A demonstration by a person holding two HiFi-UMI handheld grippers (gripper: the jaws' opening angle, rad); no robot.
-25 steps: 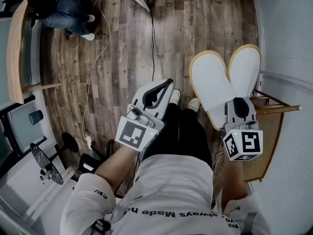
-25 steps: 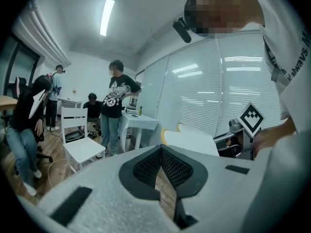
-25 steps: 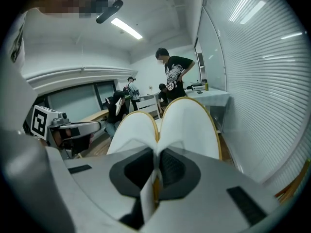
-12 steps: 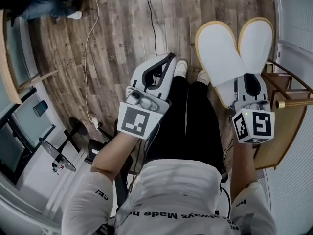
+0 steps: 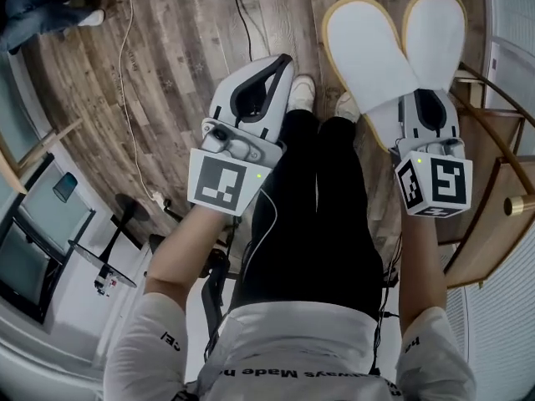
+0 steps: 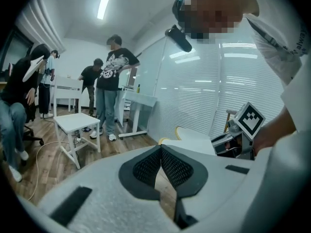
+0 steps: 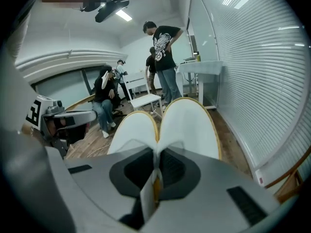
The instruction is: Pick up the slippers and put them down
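Two white slippers with yellow edging (image 5: 372, 53) fan out sole-up from my right gripper (image 5: 426, 107), which is shut on their heel ends. In the right gripper view the pair (image 7: 187, 125) spreads forward from the pinched pads of the right gripper (image 7: 156, 155). My left gripper (image 5: 282, 63) hangs over the person's legs, left of the slippers, shut with nothing in it. In the left gripper view its tips (image 6: 160, 147) meet, and the slippers (image 6: 194, 141) and the right gripper's marker cube (image 6: 249, 120) show to the right. Both grippers are above the wooden floor (image 5: 184, 48).
The person's black-trousered legs and white shoes (image 5: 303, 90) stand between the grippers. A wooden rack (image 5: 493, 215) and a blind-covered wall lie at the right. A cable (image 5: 125, 82) runs across the floor. A white stool (image 6: 77, 124) and standing people (image 6: 114, 81) are further off.
Both grippers have sunk toward the floor as the person bends down. The right one still grips the slippers, and the left one stays shut and empty.
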